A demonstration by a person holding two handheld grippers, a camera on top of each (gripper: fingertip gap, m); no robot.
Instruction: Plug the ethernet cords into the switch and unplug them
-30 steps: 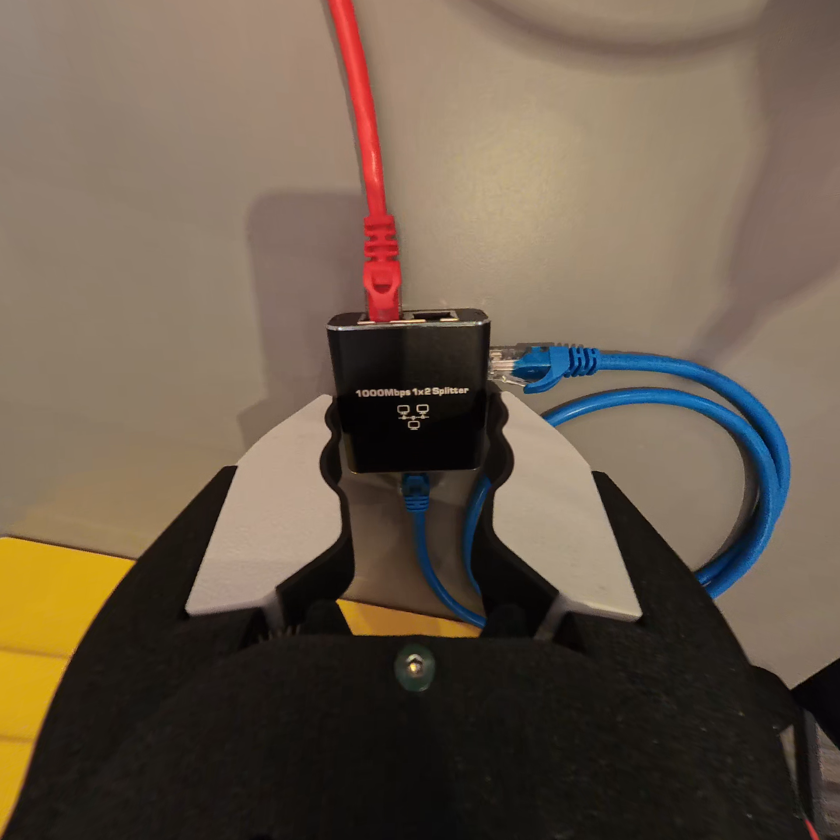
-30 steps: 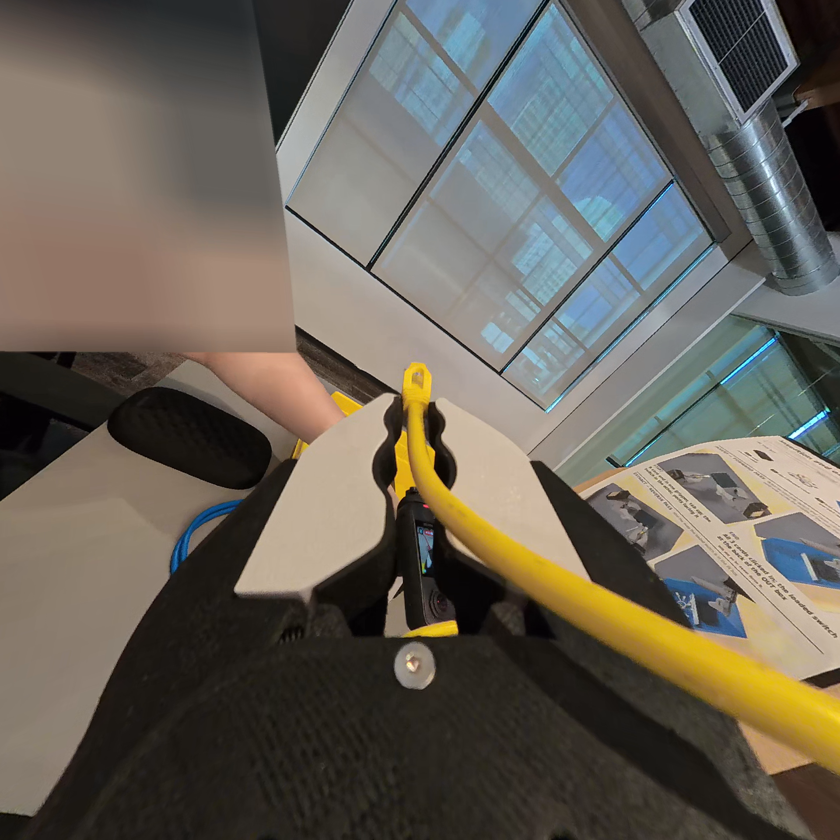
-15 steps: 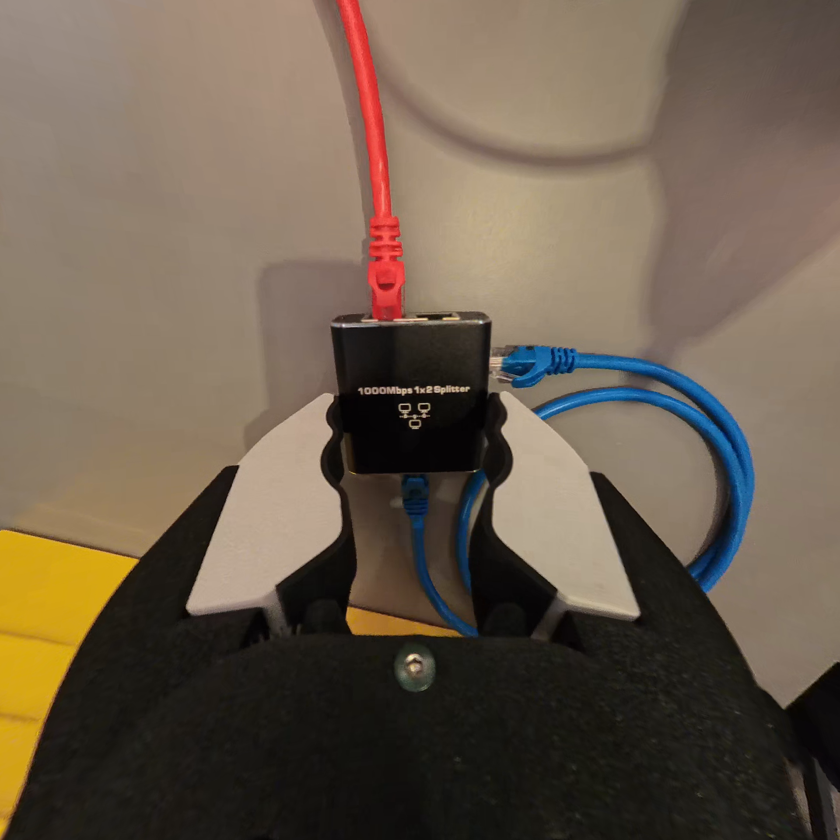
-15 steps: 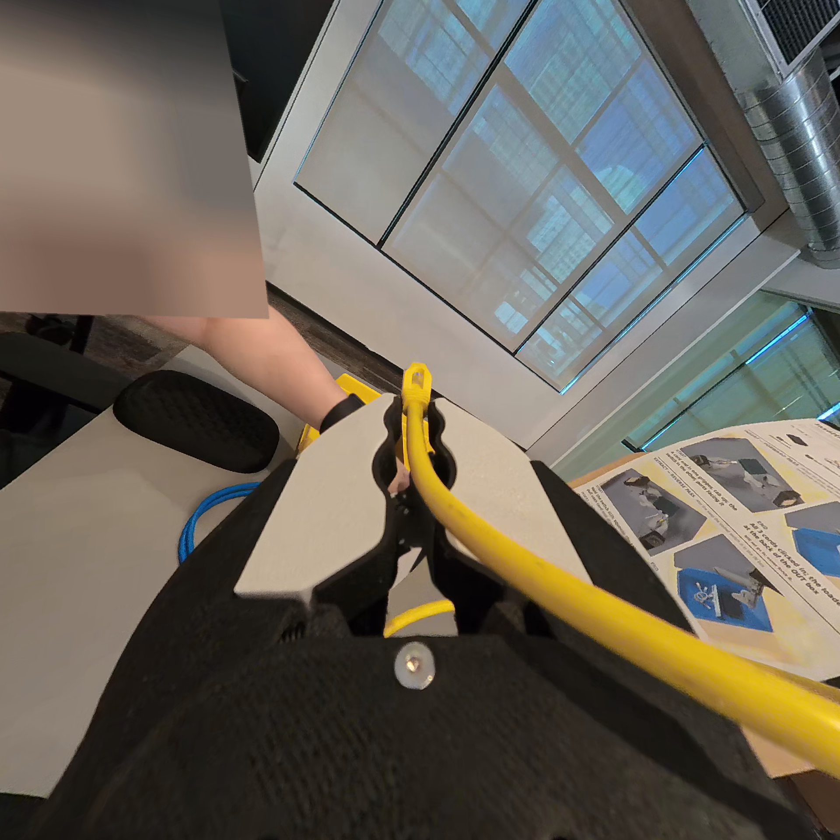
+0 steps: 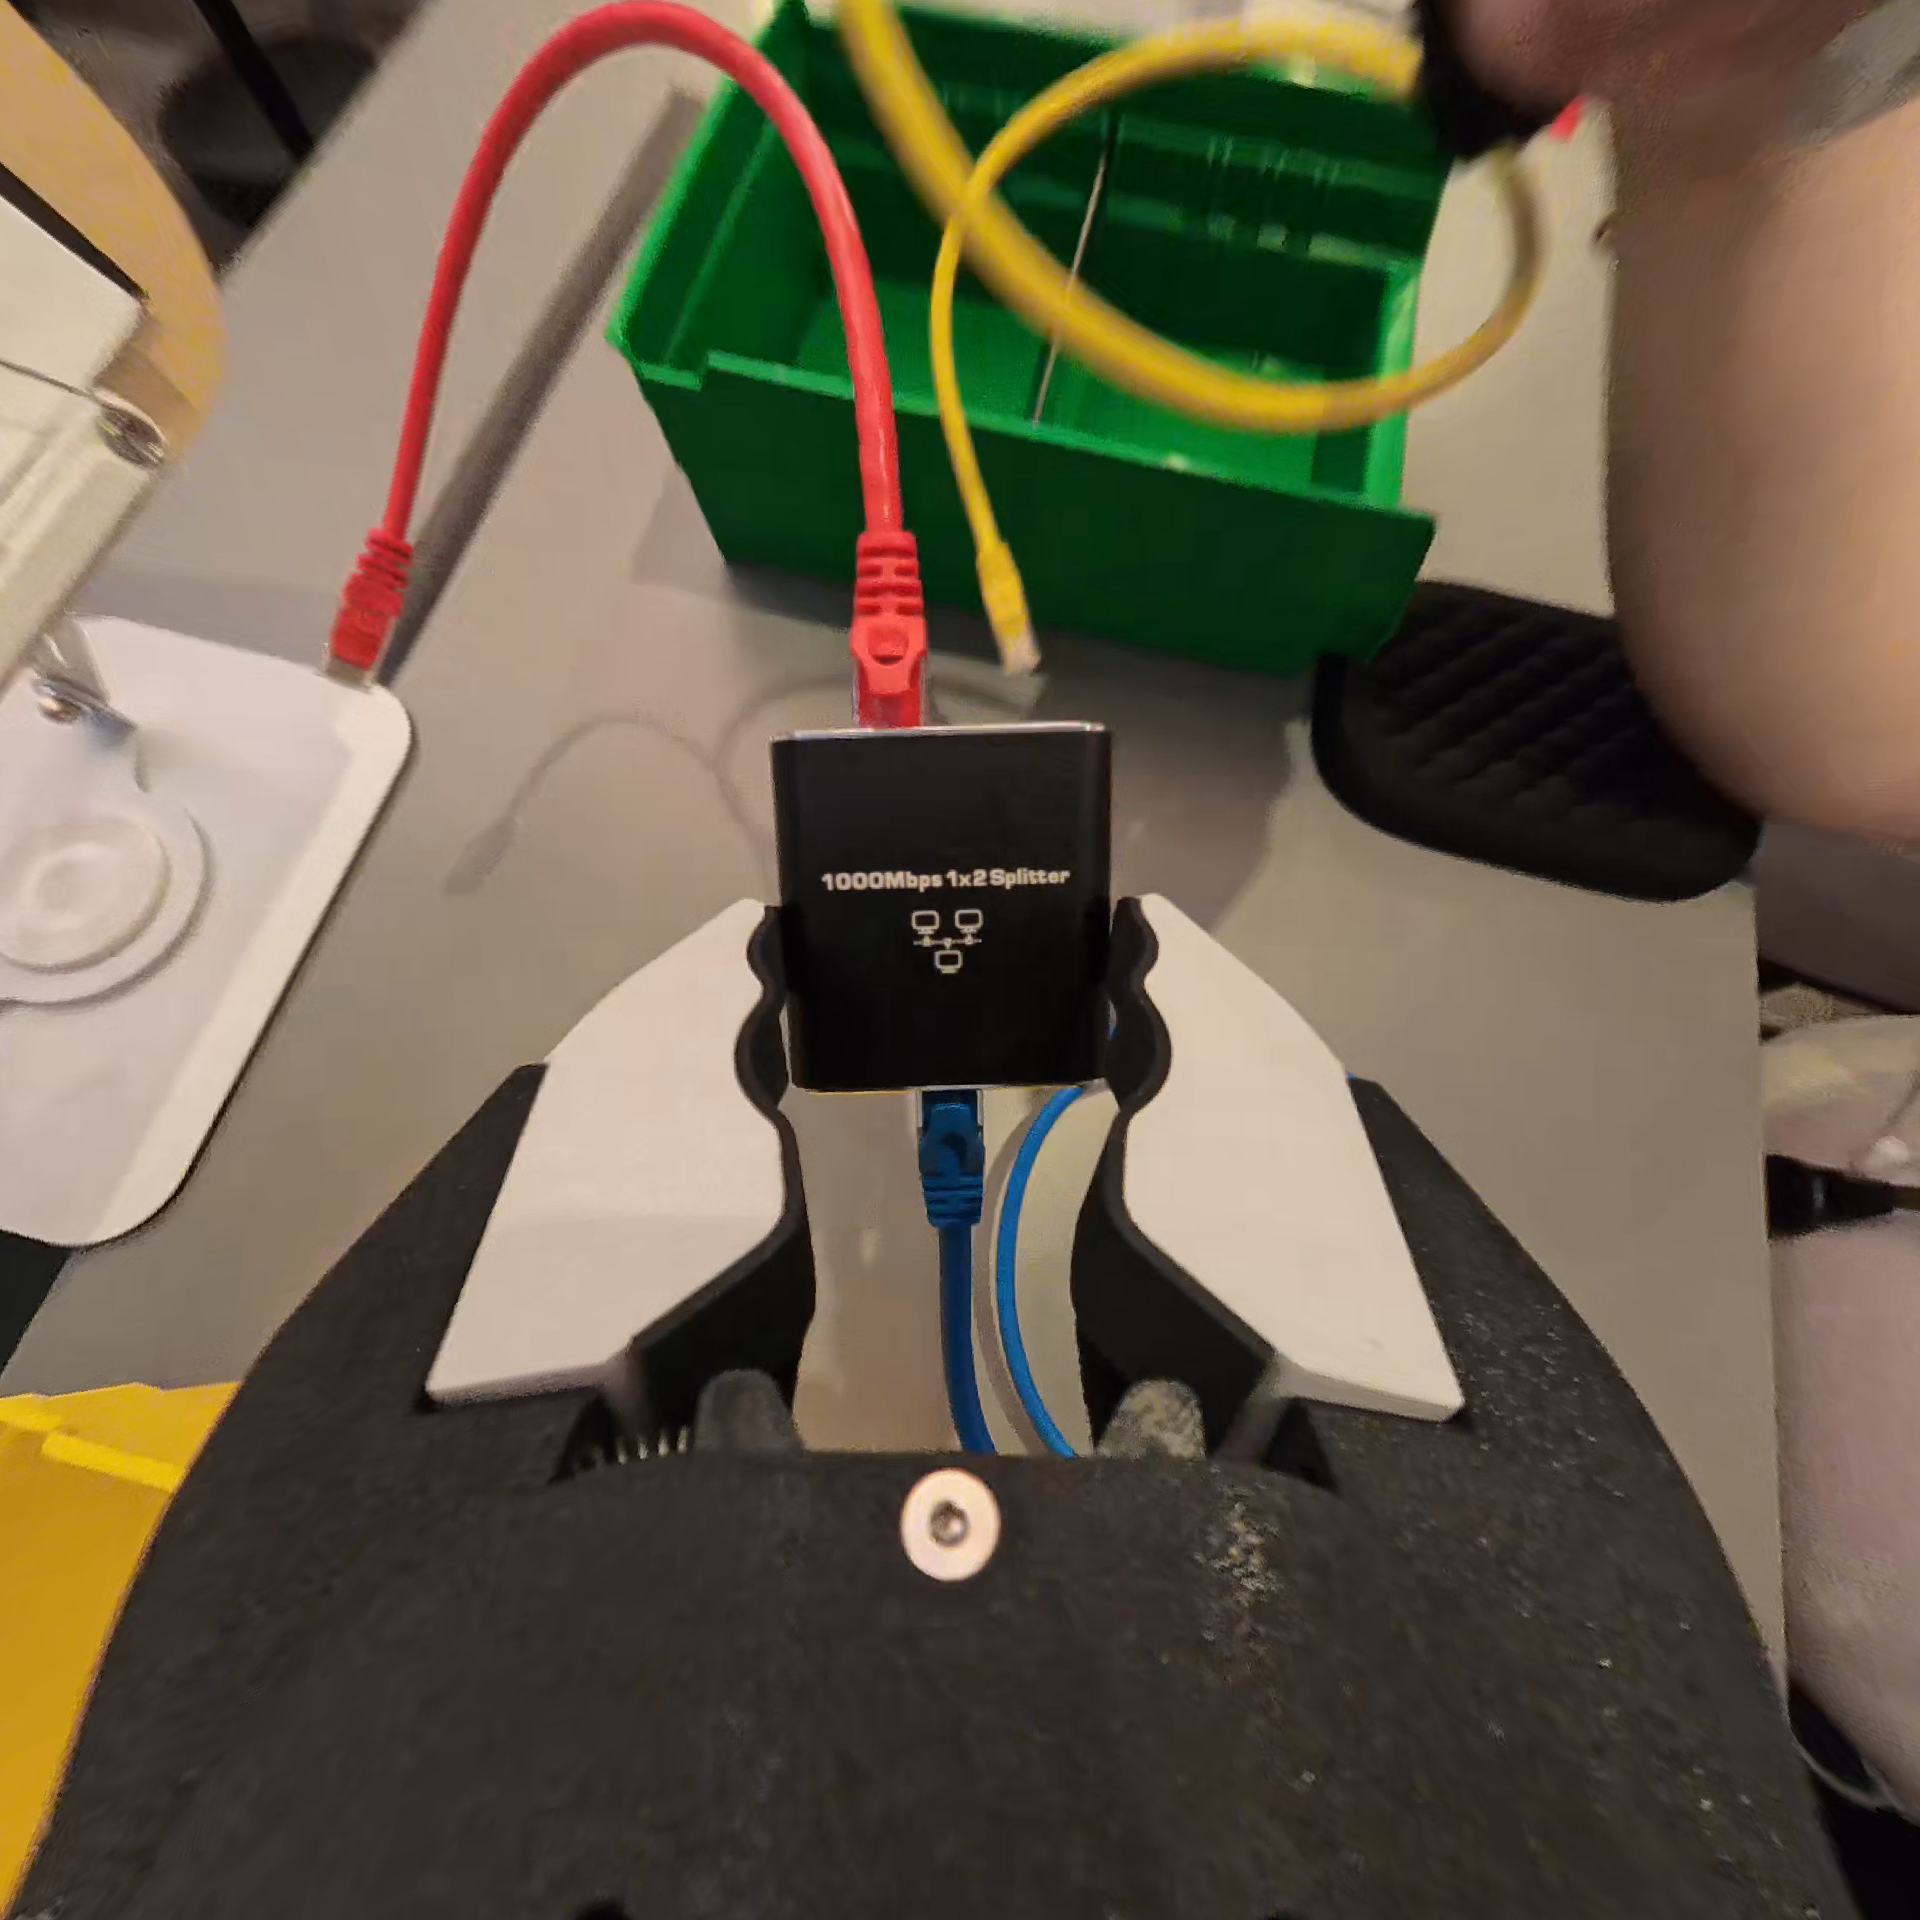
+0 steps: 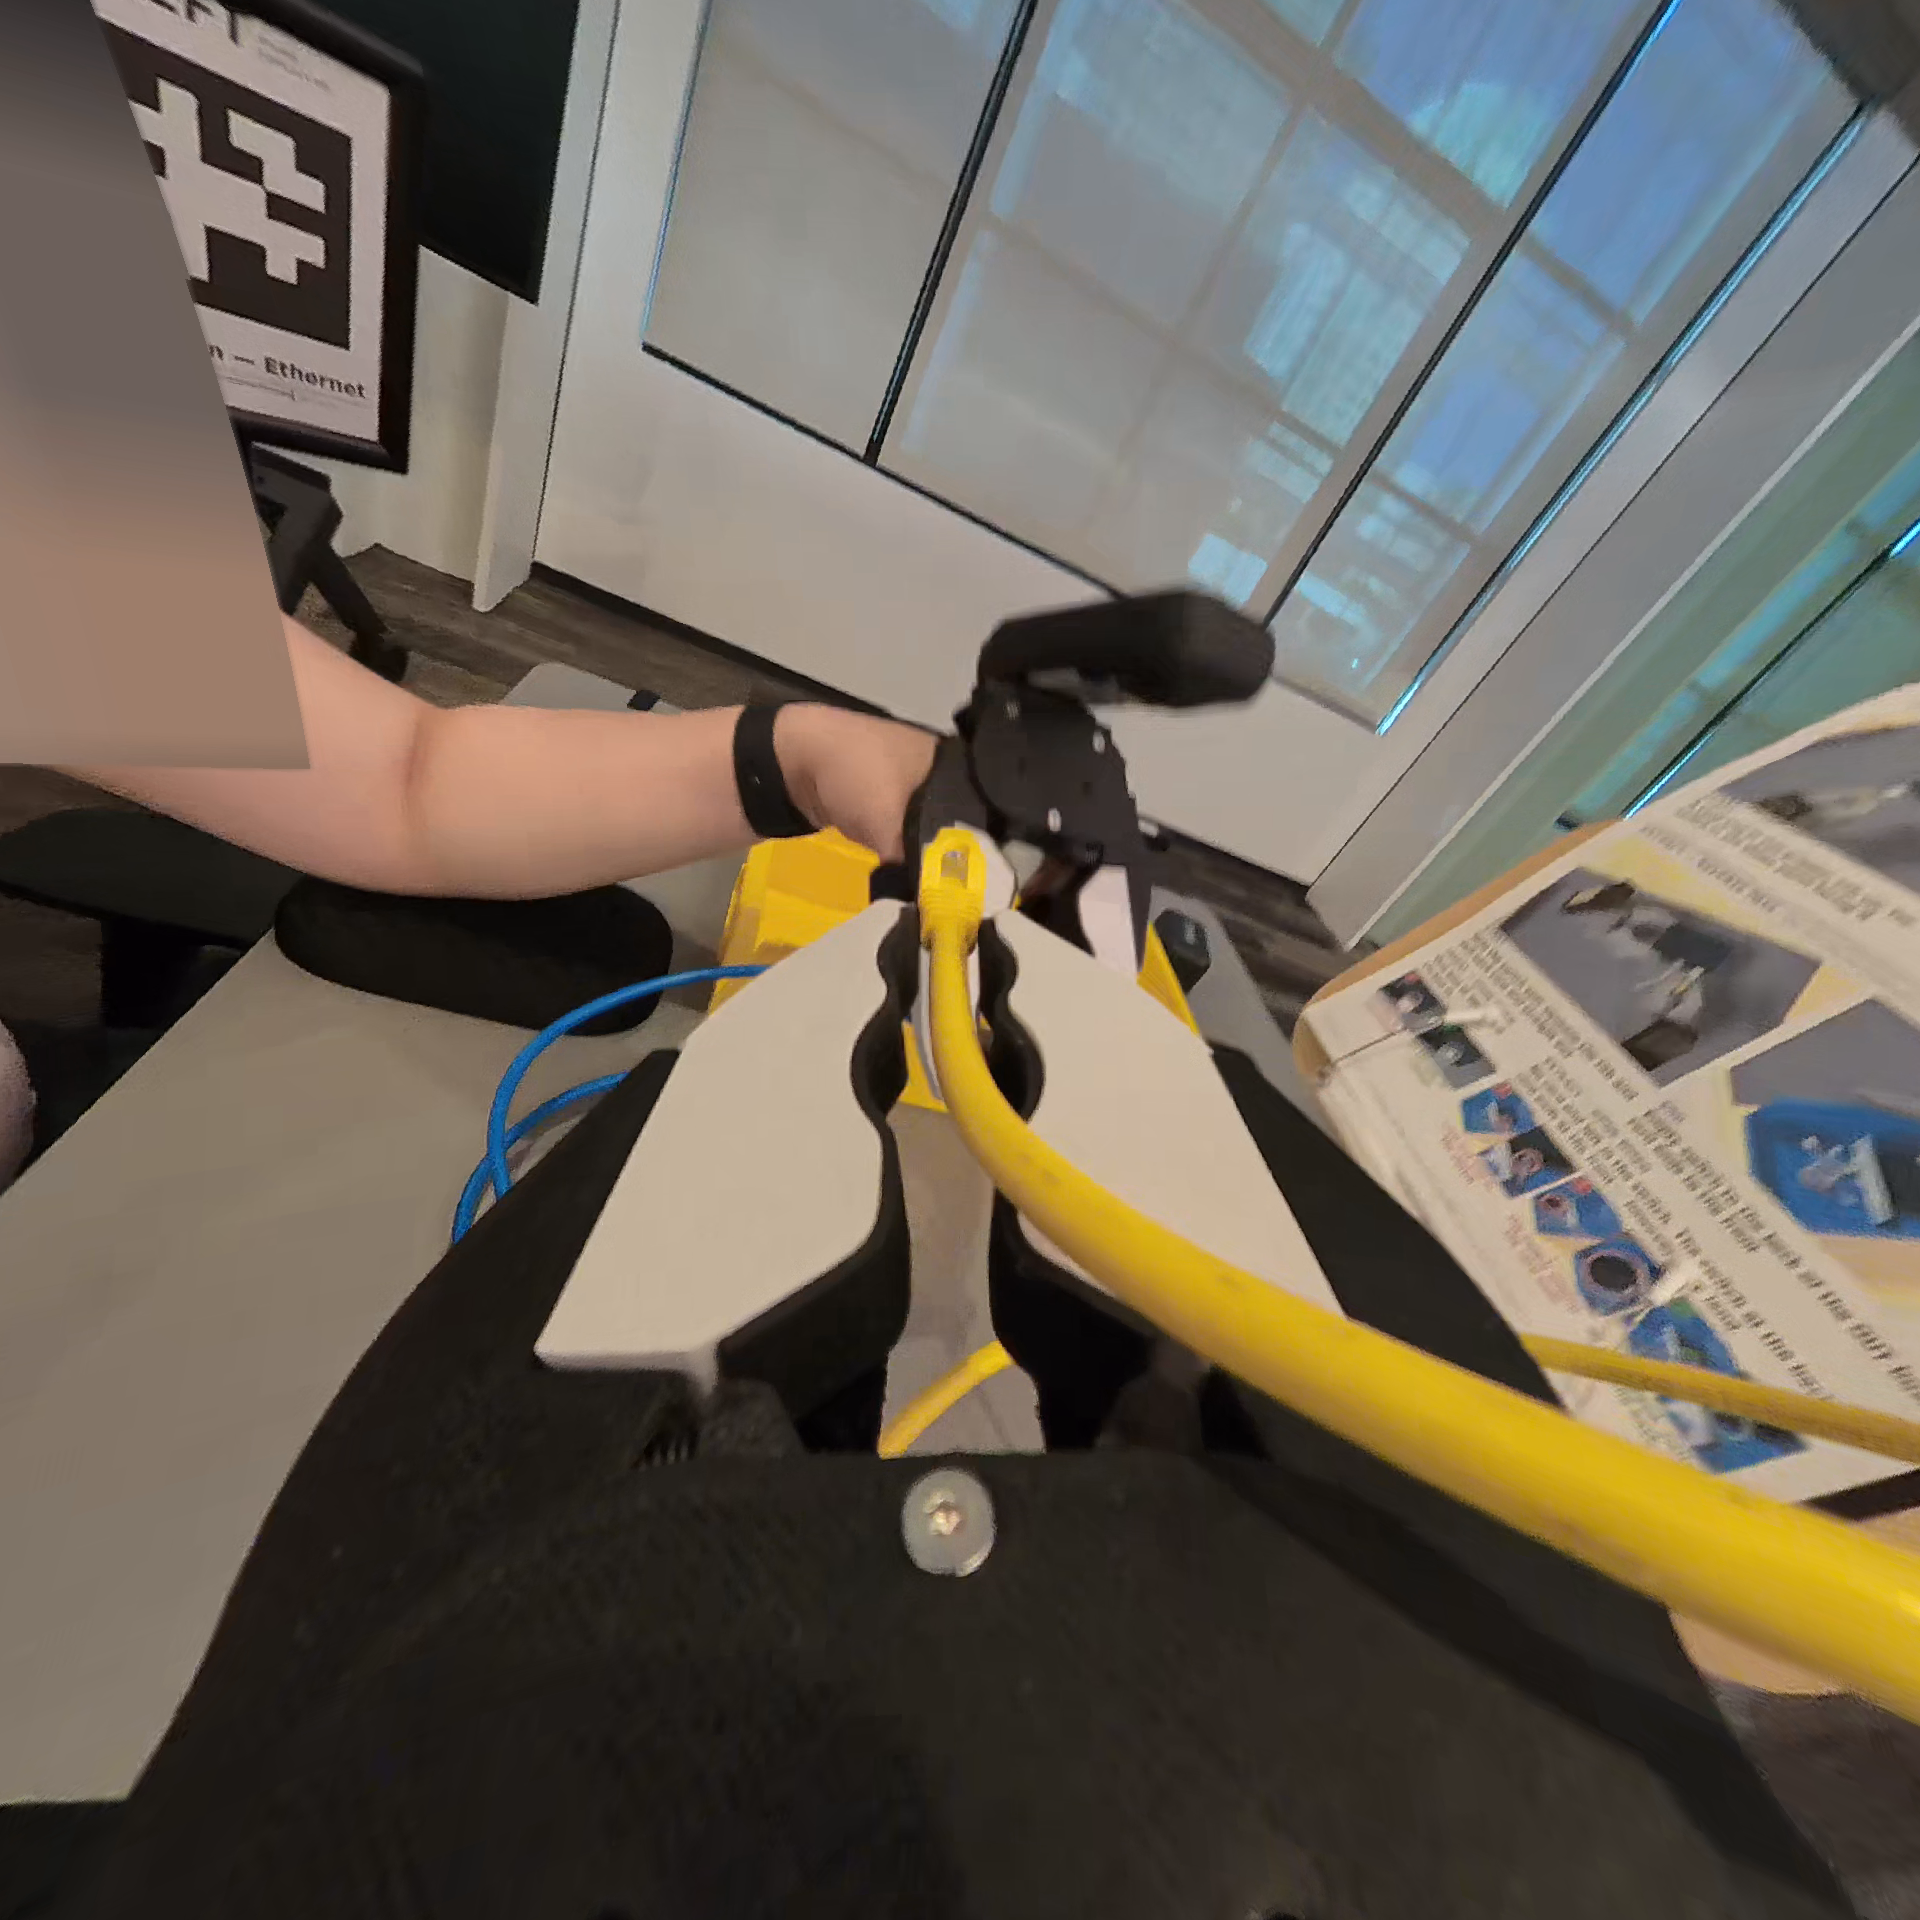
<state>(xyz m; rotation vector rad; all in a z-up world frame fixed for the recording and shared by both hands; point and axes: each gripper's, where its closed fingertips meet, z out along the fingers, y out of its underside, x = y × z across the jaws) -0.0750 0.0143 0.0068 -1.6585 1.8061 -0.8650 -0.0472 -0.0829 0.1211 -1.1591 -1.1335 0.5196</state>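
- Holding the switch (image 5: 940, 914) in the left gripper (image 5: 945, 997): both pads clamp its two sides, the body a black box at centre frame, lifted off the grey table (image 5: 1455, 1039).
- Red cord (image 5: 665, 208) is plugged into the left port on the far face, at 12 o'clock from the switch; its other plug (image 5: 364, 613) lies loose at 10 o'clock, by a white tray (image 5: 260, 935).
- Blue cord (image 5: 951, 1195) is plugged into the near face at 6 o'clock and runs back between the fingers.
- Far-face right port looks empty, though that face is seen edge-on, so I can't confirm.
- Right gripper (image 6: 948, 935) has its fingers closed on the yellow cord (image 6: 1195, 1226) just behind the plug (image 6: 951, 868), plug tip sticking out past the fingertips.
- Yellow cord's other plug (image 5: 1008, 613) dangles at 1 o'clock from the switch, free, in front of a green bin (image 5: 1039, 499).
- Progress, my read: two of three cords in, yellow left to seat in the right port. All the unplugging is still to do.
- Next needs the held yellow plug lined up with that open port beside the red one.
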